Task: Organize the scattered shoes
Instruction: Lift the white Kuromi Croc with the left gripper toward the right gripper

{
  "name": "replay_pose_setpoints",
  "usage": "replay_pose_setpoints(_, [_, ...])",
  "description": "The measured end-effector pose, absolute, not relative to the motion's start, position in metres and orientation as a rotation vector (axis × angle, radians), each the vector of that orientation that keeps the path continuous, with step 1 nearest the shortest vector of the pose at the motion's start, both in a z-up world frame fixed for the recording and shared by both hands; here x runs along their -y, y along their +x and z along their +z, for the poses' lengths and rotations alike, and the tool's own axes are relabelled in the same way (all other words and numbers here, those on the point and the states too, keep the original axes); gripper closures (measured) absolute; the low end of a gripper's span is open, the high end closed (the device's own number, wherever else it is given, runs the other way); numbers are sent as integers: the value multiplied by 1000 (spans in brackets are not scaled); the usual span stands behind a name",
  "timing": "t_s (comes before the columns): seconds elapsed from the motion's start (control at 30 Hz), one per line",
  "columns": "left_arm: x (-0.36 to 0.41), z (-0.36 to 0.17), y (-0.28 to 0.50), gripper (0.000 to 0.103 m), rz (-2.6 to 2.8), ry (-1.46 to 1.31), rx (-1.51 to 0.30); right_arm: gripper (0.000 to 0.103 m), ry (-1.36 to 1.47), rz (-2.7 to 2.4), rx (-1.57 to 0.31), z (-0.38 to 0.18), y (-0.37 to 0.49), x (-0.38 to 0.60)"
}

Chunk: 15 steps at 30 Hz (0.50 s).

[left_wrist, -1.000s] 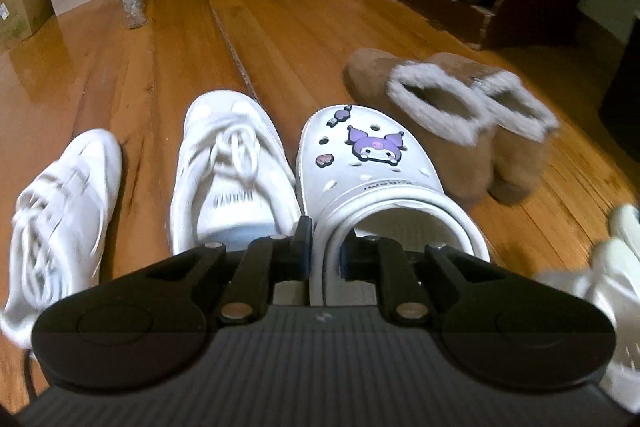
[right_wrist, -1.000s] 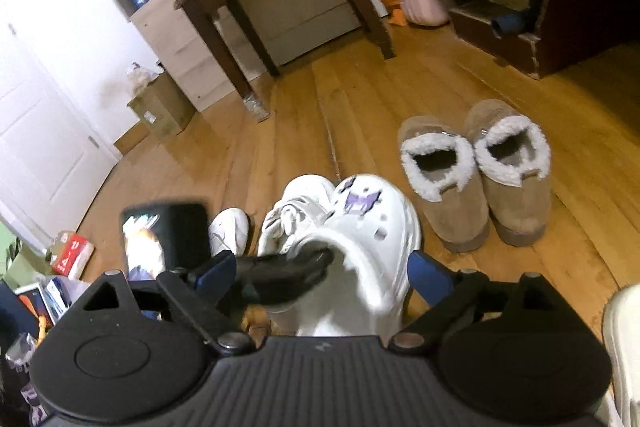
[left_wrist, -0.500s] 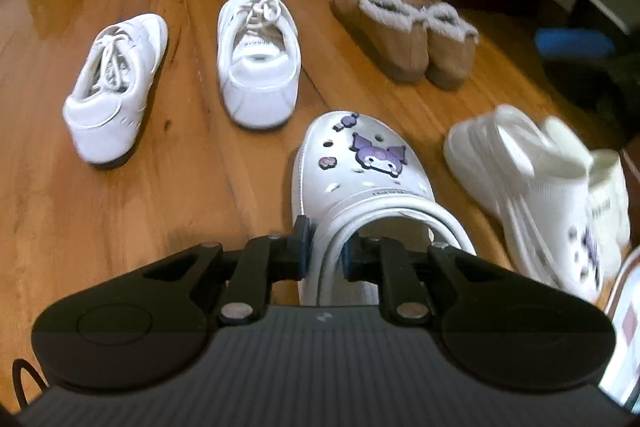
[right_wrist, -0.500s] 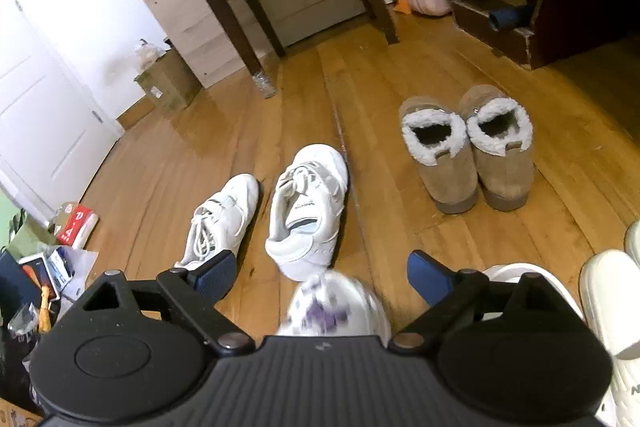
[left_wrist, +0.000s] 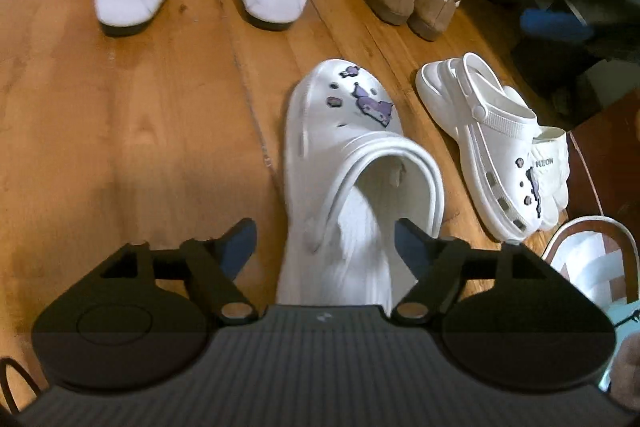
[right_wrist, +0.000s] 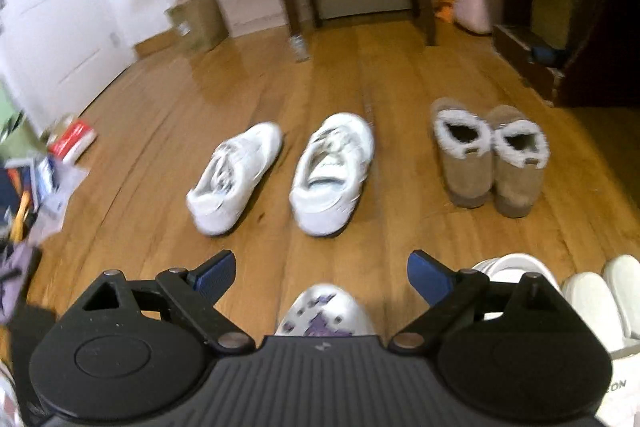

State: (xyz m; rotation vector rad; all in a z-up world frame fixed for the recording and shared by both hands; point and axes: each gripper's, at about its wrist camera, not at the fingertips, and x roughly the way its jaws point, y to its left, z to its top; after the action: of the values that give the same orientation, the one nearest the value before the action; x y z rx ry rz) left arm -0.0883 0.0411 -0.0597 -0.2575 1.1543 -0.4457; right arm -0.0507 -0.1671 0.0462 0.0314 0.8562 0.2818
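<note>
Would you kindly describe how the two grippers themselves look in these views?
Both look alike. The left gripper and right gripper have matte black linkage arms with silver pivot pins, blue finger pads, rounded side housings with a circular recess, and a ribbed grey body. A black cable loops beside the left one.

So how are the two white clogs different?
The near clog stands upright between the left gripper's opening jaws; the far clog lies tipped on its side against another white shoe. The near clog's toe points away, the far clog's toe toward the camera. Both are white with purple charms.
</note>
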Motion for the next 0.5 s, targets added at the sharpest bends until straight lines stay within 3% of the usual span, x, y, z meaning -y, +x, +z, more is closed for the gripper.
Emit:
replay_pose_setpoints(0.03, [-46,-62,-89,21,-438,-265,-1166,14,-9,289,-875,39,-55,159])
replay_pose_setpoints(0.17, [-61,-68,-90,21,-394,-264,-1211,37,-203,276,-938,-1,-67,128])
replay_pose_setpoints(0.43, [-92,-74,-93,20,-329,-275,-1224,40,-159,349,-911,-5,-78,130])
replay_pose_setpoints(0.5, [-95,-77,-92,20,-320,-282,-1235,46,-133,421,-918,-6,-84,129])
